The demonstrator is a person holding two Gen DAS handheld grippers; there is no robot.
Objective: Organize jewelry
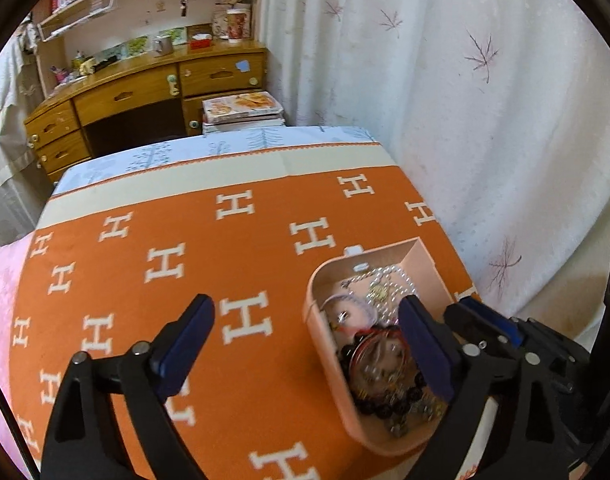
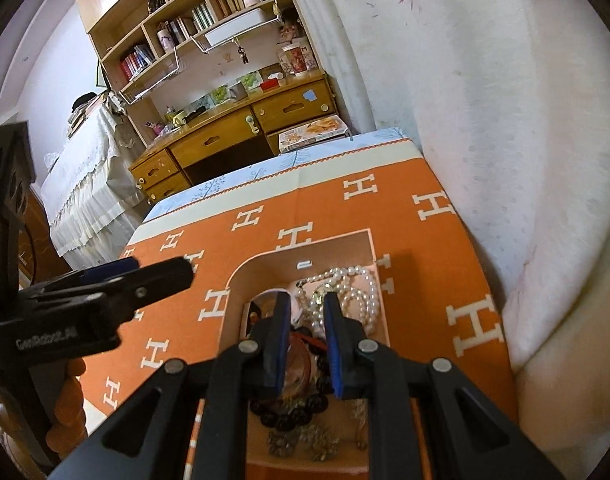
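Progress: looks near done, judging from layout. All jewelry visible sits inside the pink box (image 1: 385,446), which rests on the orange H-print cloth (image 1: 145,280) close to the cloth's right edge, toward its near end. Nothing loose on the cloth elsewhere. Left to do, prob.: tidy/untangle contents, maybe close up; no lid seen.

Left gripper (image 1: 305,344): jaws wide apart, nothing between pads; one finger over bare cloth, the other over the box. Right gripper (image 2: 305,344): jaws narrow, nearly together, tips down in the box over the pile; cannot tell if they pinch anything.

Materials: box = smooth matte pink, rounded corners one end, square the other. Pearl strand (image 2: 357,288) glossy, round, heaped at far end. Dark bead bracelet (image 2: 293,414) shiny, near end. Small metallic chain bits (image 2: 301,444) tangled, nearest end. Cloth soft, flat weave.
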